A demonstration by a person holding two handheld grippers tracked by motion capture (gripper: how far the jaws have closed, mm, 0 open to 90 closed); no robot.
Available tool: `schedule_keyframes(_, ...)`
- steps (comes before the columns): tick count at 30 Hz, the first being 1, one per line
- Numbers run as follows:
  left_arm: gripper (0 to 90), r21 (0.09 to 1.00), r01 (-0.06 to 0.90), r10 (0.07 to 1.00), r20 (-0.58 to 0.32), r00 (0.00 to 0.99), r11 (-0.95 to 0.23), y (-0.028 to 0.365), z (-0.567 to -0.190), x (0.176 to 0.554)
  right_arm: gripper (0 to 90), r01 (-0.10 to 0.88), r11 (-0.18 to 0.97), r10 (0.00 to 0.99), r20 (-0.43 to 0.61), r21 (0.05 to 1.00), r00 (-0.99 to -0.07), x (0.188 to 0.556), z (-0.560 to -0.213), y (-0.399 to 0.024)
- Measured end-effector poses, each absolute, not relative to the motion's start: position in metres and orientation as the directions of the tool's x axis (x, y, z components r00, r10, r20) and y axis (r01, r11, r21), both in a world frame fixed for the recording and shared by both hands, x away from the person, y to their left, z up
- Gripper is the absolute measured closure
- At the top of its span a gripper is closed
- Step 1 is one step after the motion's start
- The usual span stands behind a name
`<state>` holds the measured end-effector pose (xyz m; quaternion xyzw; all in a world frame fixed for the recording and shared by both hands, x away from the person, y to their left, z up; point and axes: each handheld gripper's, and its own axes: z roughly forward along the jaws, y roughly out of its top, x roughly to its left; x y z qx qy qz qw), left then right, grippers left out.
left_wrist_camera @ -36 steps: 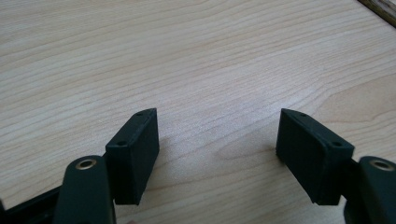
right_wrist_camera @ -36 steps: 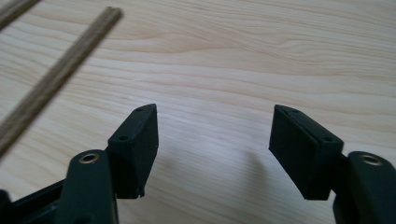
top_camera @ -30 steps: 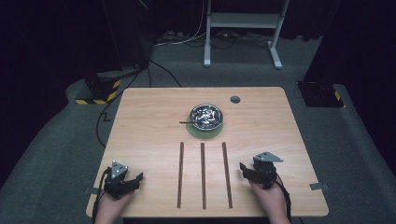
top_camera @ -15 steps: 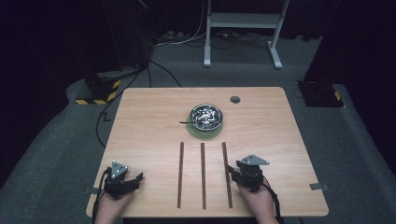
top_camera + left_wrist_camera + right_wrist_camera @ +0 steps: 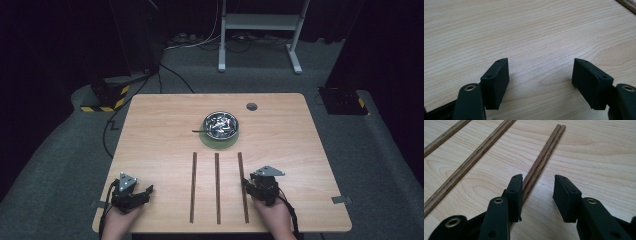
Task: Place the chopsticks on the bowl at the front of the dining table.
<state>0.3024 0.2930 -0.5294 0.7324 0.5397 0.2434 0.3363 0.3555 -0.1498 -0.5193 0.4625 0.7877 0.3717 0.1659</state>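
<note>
Three dark wooden strips lie side by side on the table (image 5: pixel 160 135): left strip (image 5: pixel 193 187), middle strip (image 5: pixel 217 187), right strip (image 5: pixel 242 170). My right gripper (image 5: pixel 251 184) rests low at the right strip's near half. In the right gripper view, that strip (image 5: pixel 546 150) runs down between the jaws of the right gripper (image 5: pixel 538 180), close against the left pad and clear of the right pad. The jaws have just been closing and still stand apart. My left gripper (image 5: pixel 145 194) sits at the near left corner, and in its own view the left gripper (image 5: pixel 540 68) is open over bare wood.
A metal bowl (image 5: pixel 220 124) holding small shiny pieces stands on a green mat (image 5: pixel 220 141) beyond the strips, with a thin dark stick (image 5: pixel 197 131) poking out to its left. A round grey cap (image 5: pixel 251 106) sits near the far edge. Cables and a stand are on the floor behind.
My right gripper has slid left to the right strip and its jaws have narrowed. The left gripper has stayed in place.
</note>
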Motion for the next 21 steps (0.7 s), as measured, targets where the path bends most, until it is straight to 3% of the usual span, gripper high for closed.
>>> schedule_keyframes(21, 30.1, 0.755, 0.627, 0.954, -0.007, 0.300, -0.191, 0.2930, -0.5294, 0.3024, 64.0, 0.593, 0.291, 0.855, 0.073, 0.751, -0.513, 0.3533, -0.5162, -0.1510)
